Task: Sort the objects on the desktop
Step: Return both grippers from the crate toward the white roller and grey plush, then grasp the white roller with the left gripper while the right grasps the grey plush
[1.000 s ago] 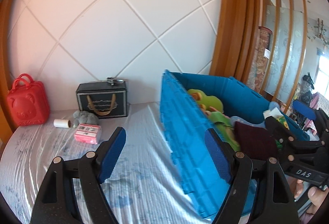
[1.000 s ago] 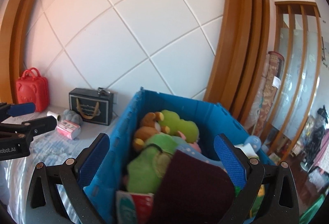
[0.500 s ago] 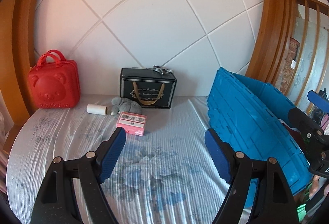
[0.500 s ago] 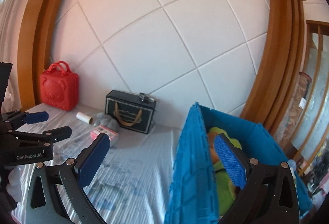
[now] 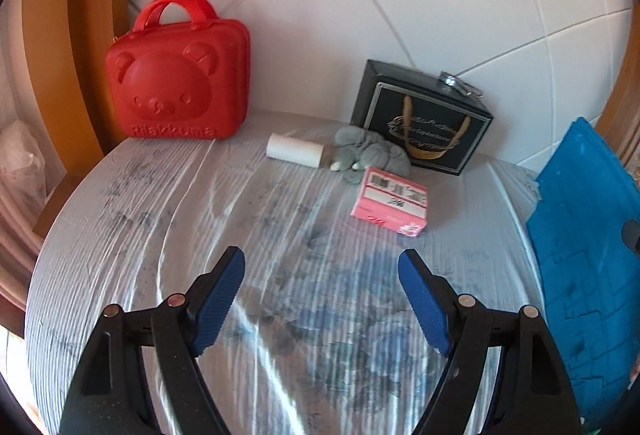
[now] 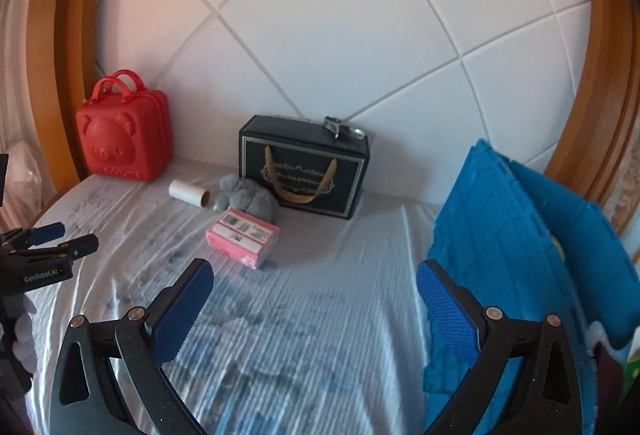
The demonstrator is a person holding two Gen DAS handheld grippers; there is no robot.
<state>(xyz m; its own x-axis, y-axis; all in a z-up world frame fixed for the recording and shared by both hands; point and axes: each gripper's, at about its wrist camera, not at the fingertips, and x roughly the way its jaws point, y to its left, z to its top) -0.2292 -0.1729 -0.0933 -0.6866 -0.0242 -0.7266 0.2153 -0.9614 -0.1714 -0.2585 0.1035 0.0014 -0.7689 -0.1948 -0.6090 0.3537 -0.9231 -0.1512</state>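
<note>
A pink box lies on the striped cloth in the middle. Behind it are a grey plush toy and a white paper roll. A black gift box with a metal clip on top stands at the wall, a red bear case to its left. My left gripper is open and empty, short of the pink box. My right gripper is open and empty, also short of it. The left gripper shows at the left edge of the right wrist view.
A blue plastic crate stands on the right of the surface, its wall close to the right gripper's right finger. A white padded panel with a wooden frame backs the surface. The surface's edge drops off on the left.
Both grippers have swung left, away from the crate full of toys, and now face the pink box and the things at the wall. Both stayed open and empty.
</note>
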